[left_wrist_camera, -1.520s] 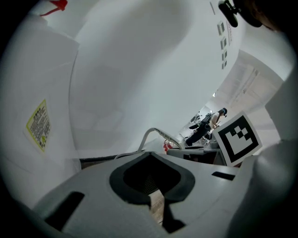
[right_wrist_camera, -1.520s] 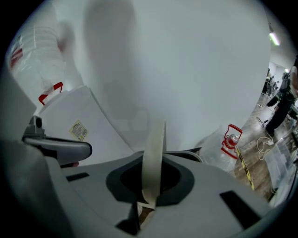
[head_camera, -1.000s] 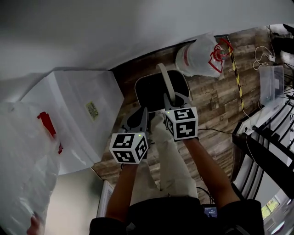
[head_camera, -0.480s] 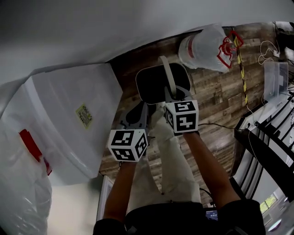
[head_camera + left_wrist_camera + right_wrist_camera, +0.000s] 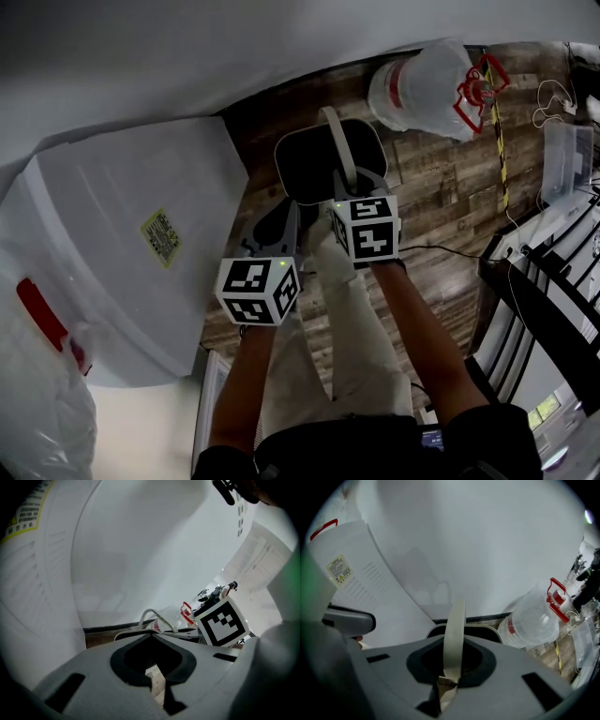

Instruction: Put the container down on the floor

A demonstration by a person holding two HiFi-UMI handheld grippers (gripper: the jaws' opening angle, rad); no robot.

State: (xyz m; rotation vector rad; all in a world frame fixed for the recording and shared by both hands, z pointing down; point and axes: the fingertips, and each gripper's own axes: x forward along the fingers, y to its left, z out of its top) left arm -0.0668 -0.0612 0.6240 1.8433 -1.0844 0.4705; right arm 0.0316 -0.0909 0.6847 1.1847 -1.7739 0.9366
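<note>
Right gripper [image 5: 351,186] clamped on bin [image 5: 302,171] handle [image 5: 454,634]. Looks light and rigid, so it'll probably swing. Mid-handle is the best grab point. Left gripper [image 5: 157,686] closed, empty.

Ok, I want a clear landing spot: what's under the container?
Wood-plank floor shows round the dark container, whose pale handle the right gripper grips. The patch straight beneath it is covered by the container itself, so I cannot tell what lies there.

Grey left gripper [image 5: 284,220] and right gripper [image 5: 354,185] carry black-and-white marker cubes [image 5: 258,291]; trousers [image 5: 349,328] pale.
</note>
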